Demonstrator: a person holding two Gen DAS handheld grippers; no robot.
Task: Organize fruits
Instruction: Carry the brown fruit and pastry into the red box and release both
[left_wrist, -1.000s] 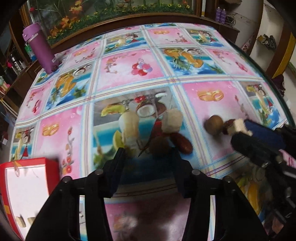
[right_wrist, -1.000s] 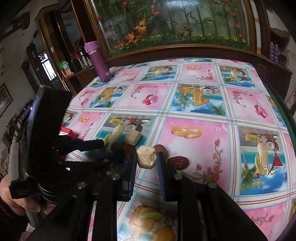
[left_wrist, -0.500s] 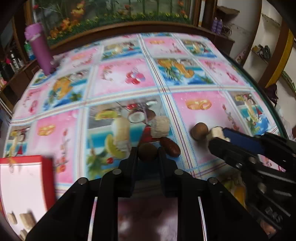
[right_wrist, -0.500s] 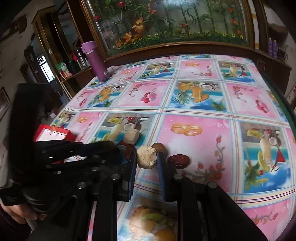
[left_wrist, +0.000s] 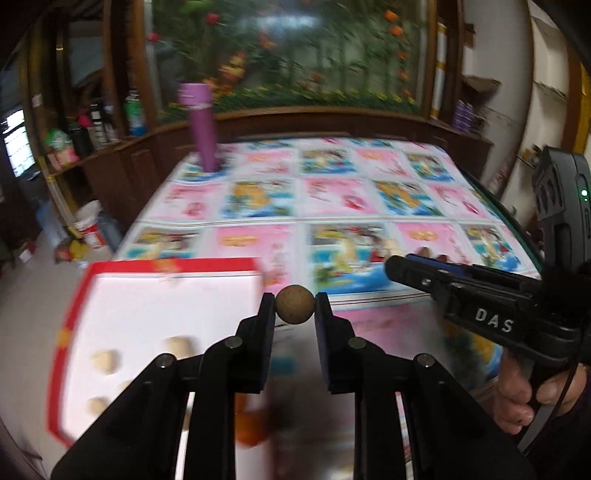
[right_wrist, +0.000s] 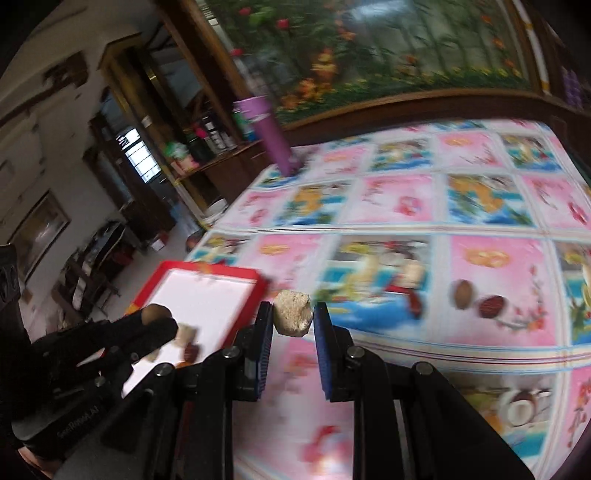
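Note:
My left gripper (left_wrist: 295, 310) is shut on a small round brown fruit (left_wrist: 295, 309), held above the table just right of the red-rimmed white tray (left_wrist: 155, 317). The tray holds several pale pieces (left_wrist: 105, 362). My right gripper (right_wrist: 293, 314) is shut on a pale rough chunk (right_wrist: 292, 313), lifted near the tray's right corner (right_wrist: 255, 284). The left gripper (right_wrist: 155, 321) shows over the tray in the right wrist view. A brown nut (right_wrist: 463, 293) and a dark red date (right_wrist: 491, 305) lie on the tablecloth.
A purple bottle (left_wrist: 201, 125) stands at the table's far left corner. A wooden-framed aquarium (left_wrist: 295, 55) runs along the far edge. Shelves with bottles (left_wrist: 92, 129) stand at left. An orange fruit (left_wrist: 251, 428) shows blurred below the left fingers. The right gripper (left_wrist: 480, 295) reaches in from the right.
Both grippers have lifted and swung left toward the red tray, carrying their fruits. The view is blurred from the motion. The left gripper closed on the brown fruit a second ago.

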